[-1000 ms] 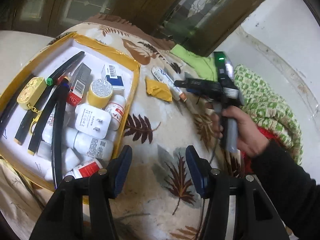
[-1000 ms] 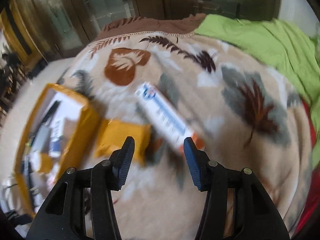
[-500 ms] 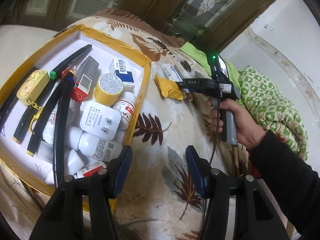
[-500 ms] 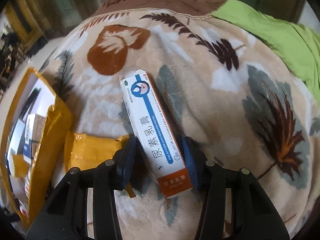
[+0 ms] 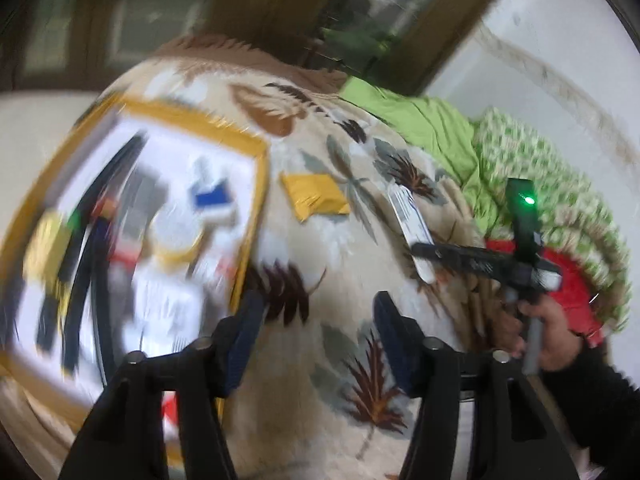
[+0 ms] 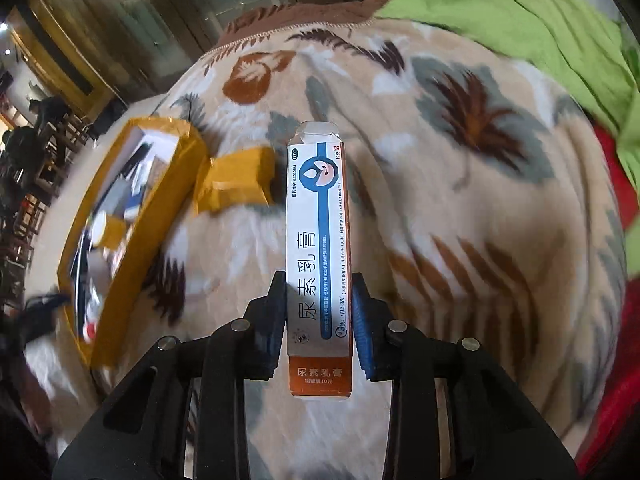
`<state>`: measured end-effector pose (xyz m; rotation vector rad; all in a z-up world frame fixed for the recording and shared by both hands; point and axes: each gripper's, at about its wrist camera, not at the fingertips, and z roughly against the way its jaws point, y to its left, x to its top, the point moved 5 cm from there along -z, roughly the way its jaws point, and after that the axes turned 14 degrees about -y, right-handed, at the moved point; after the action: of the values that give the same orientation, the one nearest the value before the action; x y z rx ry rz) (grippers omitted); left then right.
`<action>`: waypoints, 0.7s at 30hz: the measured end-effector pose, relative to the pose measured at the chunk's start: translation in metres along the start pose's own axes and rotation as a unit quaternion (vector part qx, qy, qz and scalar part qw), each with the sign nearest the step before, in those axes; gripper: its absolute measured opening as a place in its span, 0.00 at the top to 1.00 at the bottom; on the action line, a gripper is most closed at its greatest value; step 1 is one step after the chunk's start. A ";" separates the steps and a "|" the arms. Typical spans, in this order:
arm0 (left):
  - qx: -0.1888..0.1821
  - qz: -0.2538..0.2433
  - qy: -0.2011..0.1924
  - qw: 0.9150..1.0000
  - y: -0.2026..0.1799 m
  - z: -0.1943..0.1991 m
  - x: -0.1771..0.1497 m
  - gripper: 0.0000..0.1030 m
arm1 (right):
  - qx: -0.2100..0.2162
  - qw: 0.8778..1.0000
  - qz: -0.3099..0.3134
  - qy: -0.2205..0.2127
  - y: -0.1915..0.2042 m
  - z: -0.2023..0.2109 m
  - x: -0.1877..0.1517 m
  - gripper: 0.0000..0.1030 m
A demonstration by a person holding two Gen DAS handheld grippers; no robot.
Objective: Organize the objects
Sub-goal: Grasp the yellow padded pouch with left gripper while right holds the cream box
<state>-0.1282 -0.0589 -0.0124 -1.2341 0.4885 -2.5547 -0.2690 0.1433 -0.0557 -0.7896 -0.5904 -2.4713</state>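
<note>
Beside the yellow-rimmed tray (image 6: 132, 240), on the leaf-patterned blanket (image 6: 460, 240), the sorting looks mostly done: the tray already holds a crowd of small things, among them black sticks, white bottles and a blue-and-white box, though motion blur in the left wrist view hides the detail. The right gripper (image 6: 320, 312) has its fingers pinching the lower part of the long white-and-blue ointment box (image 6: 318, 240), which points away from the camera and lies to the right of the tray, still outside it. A yellow packet (image 6: 236, 178) lies just beside the tray's rim, not yet put away. The left gripper (image 5: 316, 336) hangs over the blanket next to the tray, its fingers spreading with nothing between them. By my judgement two items remain: the gripped box and the packet.
</note>
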 end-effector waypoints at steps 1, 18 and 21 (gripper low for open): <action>0.001 -0.019 0.005 1.000 -0.005 -0.009 0.005 0.35 | 0.005 1.000 0.001 -0.003 -0.004 0.005 -0.007 0.72; 0.049 -0.350 0.100 0.930 -0.057 -0.204 0.028 0.33 | 0.044 0.996 -0.076 -0.005 -0.029 -0.006 -0.015 0.71; 0.030 -0.335 0.124 0.934 -0.052 -0.206 0.021 0.32 | 0.048 0.996 -0.078 -0.006 -0.029 -0.006 -0.013 0.71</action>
<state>-0.3080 0.0186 -0.0965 -1.2128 0.0172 -3.2874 -0.2775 0.1670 -0.0755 -0.7463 -0.7982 -2.5580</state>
